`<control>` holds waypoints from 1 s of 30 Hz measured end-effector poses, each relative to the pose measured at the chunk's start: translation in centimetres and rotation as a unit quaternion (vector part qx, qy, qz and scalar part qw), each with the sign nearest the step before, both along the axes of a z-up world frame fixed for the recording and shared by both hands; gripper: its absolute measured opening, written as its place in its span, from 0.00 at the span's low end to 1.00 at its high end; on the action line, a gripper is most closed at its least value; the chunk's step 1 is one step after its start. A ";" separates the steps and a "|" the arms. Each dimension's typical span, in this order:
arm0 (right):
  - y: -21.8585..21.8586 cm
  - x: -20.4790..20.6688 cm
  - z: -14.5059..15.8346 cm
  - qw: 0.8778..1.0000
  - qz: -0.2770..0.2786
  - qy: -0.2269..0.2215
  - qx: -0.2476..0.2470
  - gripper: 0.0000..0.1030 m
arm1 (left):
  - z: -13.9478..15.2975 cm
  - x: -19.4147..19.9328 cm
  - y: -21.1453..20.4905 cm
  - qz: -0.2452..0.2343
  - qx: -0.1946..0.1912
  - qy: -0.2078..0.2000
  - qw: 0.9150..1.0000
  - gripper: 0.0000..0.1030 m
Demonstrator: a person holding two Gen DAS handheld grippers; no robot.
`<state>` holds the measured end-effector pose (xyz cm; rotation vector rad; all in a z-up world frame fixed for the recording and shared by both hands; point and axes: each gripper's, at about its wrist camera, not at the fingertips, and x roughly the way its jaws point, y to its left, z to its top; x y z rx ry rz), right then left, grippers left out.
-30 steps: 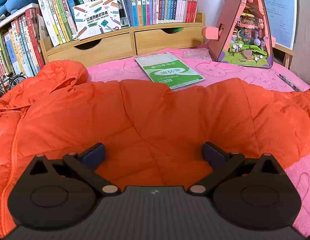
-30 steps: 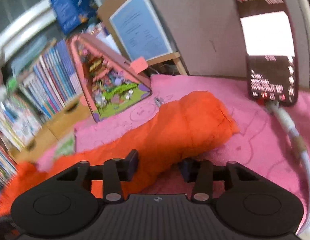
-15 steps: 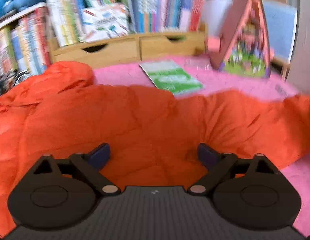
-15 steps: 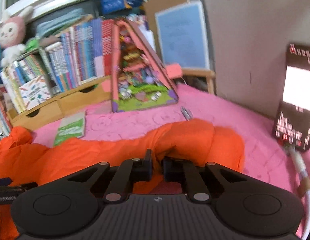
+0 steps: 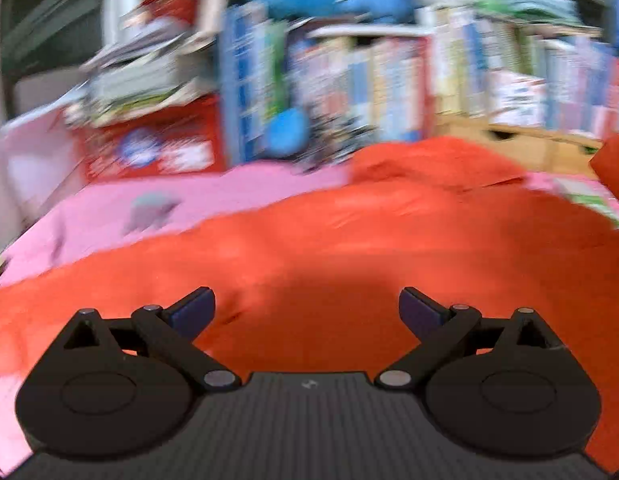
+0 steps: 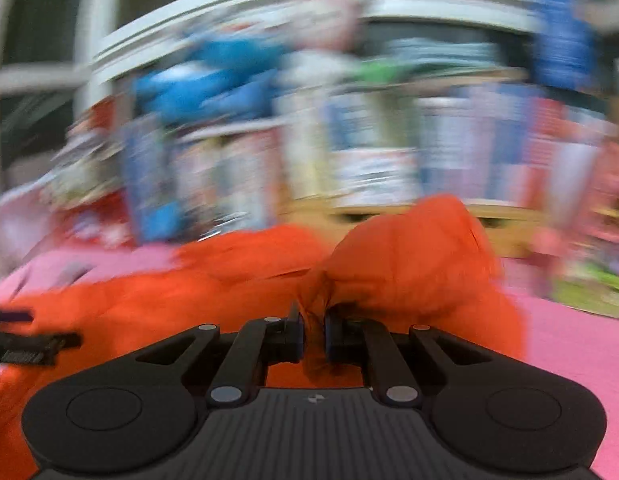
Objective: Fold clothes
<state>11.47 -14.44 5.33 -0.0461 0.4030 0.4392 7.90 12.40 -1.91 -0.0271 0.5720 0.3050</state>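
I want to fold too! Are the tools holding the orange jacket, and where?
The right tool pinches a bunched fold of the orange jacket, likely its sleeve. The left tool is open, holding nothing.

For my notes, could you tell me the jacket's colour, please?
Plain bright orange; the jacket shows best in the left wrist view.

Ahead of my left claw (image 5: 307, 306), the shelf of upright books (image 5: 389, 80) is smeared by motion; no spine is readable. The puffy orange quilted jacket (image 5: 349, 248) runs off the frame's left and right edges. My right claw (image 6: 311, 334) hides the pinched orange fabric between its pads. Beyond it, the blue plush toy (image 6: 213, 84) is only a blur.
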 end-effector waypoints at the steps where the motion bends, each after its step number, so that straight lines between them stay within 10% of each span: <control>1: 2.0 -0.3 -0.5 1.000 0.027 0.003 -0.014 0.11 | -0.5 -0.2 0.7 0.008 -0.005 0.004 1.000 0.97; 7: 7.0 -2.6 -3.3 0.992 0.075 0.023 -0.101 0.18 | -2.3 0.0 1.9 0.002 -0.041 0.036 0.999 1.00; 11: 6.2 -3.9 -2.9 0.992 0.076 0.020 -0.101 0.69 | -2.6 0.2 2.2 -0.001 -0.059 0.045 0.997 1.00; 15: 6.5 -4.6 -2.1 0.992 0.072 -0.008 -0.104 0.74 | -2.8 0.1 2.4 -0.001 -0.064 0.044 0.997 1.00; 19: 8.8 -2.8 -2.0 0.992 0.069 -0.012 -0.102 0.68 | -2.8 0.1 2.6 -0.001 -0.067 0.043 0.997 1.00; 22: 11.3 -1.0 -2.3 0.992 0.083 0.003 -0.091 0.40 | -2.8 0.2 2.6 -0.001 -0.067 0.043 0.997 1.00; 30: 17.4 2.4 -3.0 0.988 0.128 0.023 -0.082 0.35 | -2.8 0.2 2.8 -0.001 -0.068 0.042 0.997 1.00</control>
